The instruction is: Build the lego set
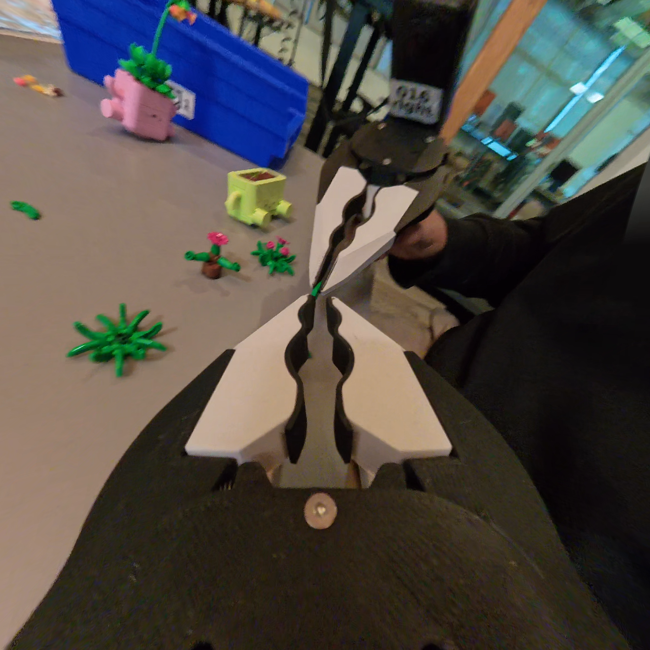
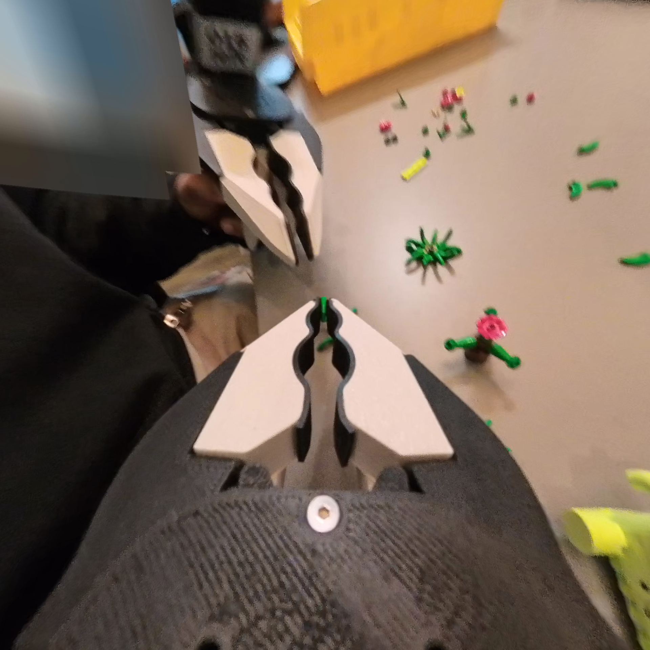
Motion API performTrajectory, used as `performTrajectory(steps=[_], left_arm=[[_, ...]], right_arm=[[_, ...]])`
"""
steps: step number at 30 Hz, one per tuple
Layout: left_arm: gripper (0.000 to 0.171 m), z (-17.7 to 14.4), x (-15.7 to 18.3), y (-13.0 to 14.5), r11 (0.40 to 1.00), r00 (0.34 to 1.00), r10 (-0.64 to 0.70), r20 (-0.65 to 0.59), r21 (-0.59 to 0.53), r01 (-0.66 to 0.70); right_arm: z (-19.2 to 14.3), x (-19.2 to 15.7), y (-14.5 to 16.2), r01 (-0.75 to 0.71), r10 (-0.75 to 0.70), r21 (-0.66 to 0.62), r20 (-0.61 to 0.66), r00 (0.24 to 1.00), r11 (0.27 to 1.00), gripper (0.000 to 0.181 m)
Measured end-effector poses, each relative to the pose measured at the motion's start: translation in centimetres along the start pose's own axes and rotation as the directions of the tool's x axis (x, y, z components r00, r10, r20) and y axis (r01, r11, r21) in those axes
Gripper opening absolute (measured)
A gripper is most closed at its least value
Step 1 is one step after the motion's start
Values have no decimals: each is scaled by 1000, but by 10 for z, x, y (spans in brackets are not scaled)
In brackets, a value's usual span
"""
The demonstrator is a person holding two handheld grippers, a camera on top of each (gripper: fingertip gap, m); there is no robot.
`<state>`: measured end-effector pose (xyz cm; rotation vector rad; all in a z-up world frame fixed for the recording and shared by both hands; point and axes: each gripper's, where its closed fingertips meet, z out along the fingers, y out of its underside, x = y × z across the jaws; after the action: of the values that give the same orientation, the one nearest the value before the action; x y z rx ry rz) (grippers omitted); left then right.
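Nearest the lens in the right wrist view, the right gripper (image 2: 324,305) pinches a small green lego piece (image 2: 323,309) between its white fingertips, jaws drawn together on it. From the left wrist view this same gripper comes in from above, tip to tip with the left gripper (image 1: 318,299), the green piece showing as a sliver at the meeting point. Left jaws stand slightly apart along their length with a narrow gap at the tips; whether they touch the green sliver cannot be told. A hand (image 1: 418,239) in a dark sleeve holds the right tool.

Both tools hover above the grey table (image 1: 105,439). On it, counted from the left view: one spiky green leaf rosette (image 1: 118,339), one brown-potted plant with a pink bloom (image 1: 212,255), one small green cluster with pink flowers (image 1: 274,255), one lime-green pot figure (image 1: 256,198), and one pink pot figure (image 1: 139,105) carrying leaves and a tall stem. One blue bin (image 1: 225,81) stands behind it, bearing a white label too blurred to read. In the right view, one yellow bin (image 2: 380,38) sits at the far edge, with many loose green and red pieces (image 2: 446,116) scattered near it, too blurred to count.
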<state>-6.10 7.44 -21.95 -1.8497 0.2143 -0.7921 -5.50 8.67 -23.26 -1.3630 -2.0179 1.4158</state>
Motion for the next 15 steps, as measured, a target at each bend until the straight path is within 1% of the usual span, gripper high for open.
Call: performTrajectory(steps=[2,3,5,10,13,15], left_arm=[[0,0,-13,12,996,995,30,90,-81,-23],[0,2,-17,19,992,993,39,113,-125,-25],[0,7,-17,28,983,993,29,118,-185,-7],[0,13,-23,40,966,986,5,166,-255,38],[0,16,-27,52,945,981,-39,191,-313,99],[0,18,-29,55,936,977,-45,206,-332,114]], right_arm=[[6,12,19,7,-15,-116,-67,998,993,1],[9,15,26,18,-33,-164,-87,996,986,1],[15,16,36,43,-69,-224,-108,992,974,1],[24,16,43,80,-113,-274,-107,988,959,1],[26,16,45,76,-107,-285,-93,990,956,1],[26,16,45,69,-96,-287,-80,992,955,1]])
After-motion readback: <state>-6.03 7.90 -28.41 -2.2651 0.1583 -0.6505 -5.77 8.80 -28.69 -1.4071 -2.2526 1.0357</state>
